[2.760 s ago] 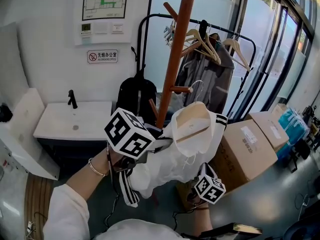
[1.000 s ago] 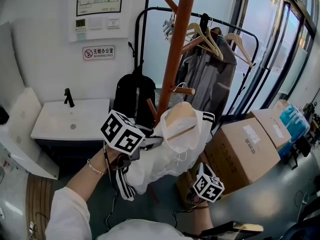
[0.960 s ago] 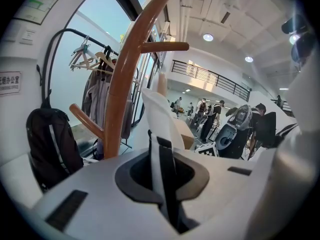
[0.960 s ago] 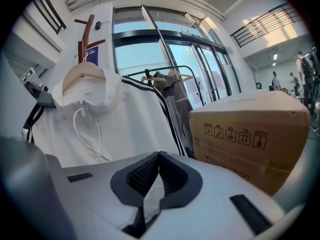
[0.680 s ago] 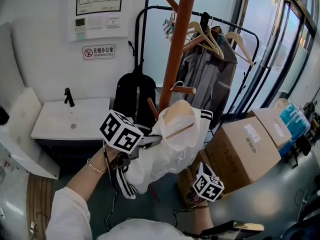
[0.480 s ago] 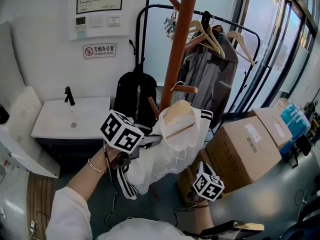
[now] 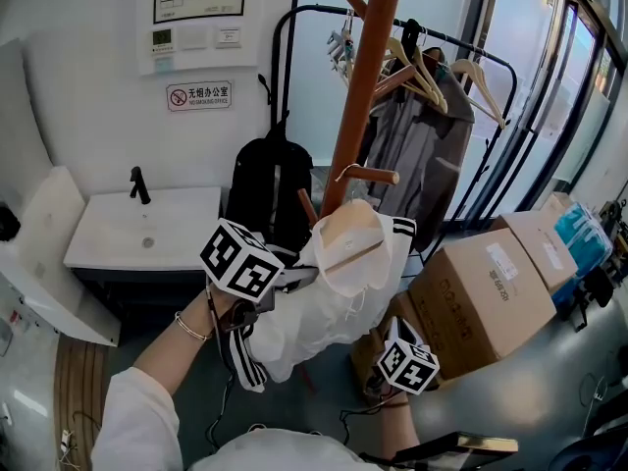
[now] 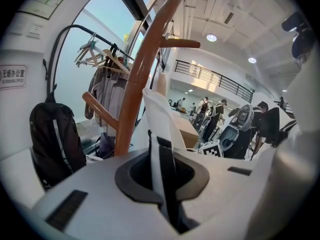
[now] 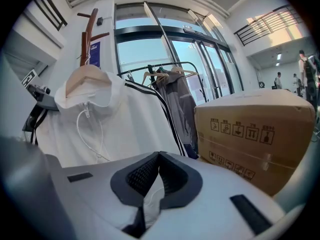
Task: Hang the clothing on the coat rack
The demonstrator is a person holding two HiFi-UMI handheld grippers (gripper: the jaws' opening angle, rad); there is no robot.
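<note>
A white hooded jacket (image 7: 329, 292) with black stripes hangs in the air between my two grippers, its hood open toward the brown wooden coat rack (image 7: 361, 96). My left gripper (image 7: 294, 278) is shut on the jacket's striped edge (image 8: 162, 174), just in front of the rack pole (image 8: 137, 84). A short peg (image 7: 371, 176) sticks out just above the hood. My right gripper (image 7: 385, 376) sits lower, shut on the jacket's lower hem (image 9: 150, 204). The hood and drawstring (image 9: 87, 91) show in the right gripper view.
A black clothes rail (image 7: 412, 42) with wooden hangers and a grey coat (image 7: 412, 155) stands behind the rack. A black backpack (image 7: 265, 189) hangs left of the pole. Cardboard boxes (image 7: 481, 297) stand at right, a white sink counter (image 7: 137, 229) at left.
The jacket and both grippers have stayed almost level; the head view has shifted slightly, so the rack and peg sit a little further right and the hood a bit nearer the peg.
</note>
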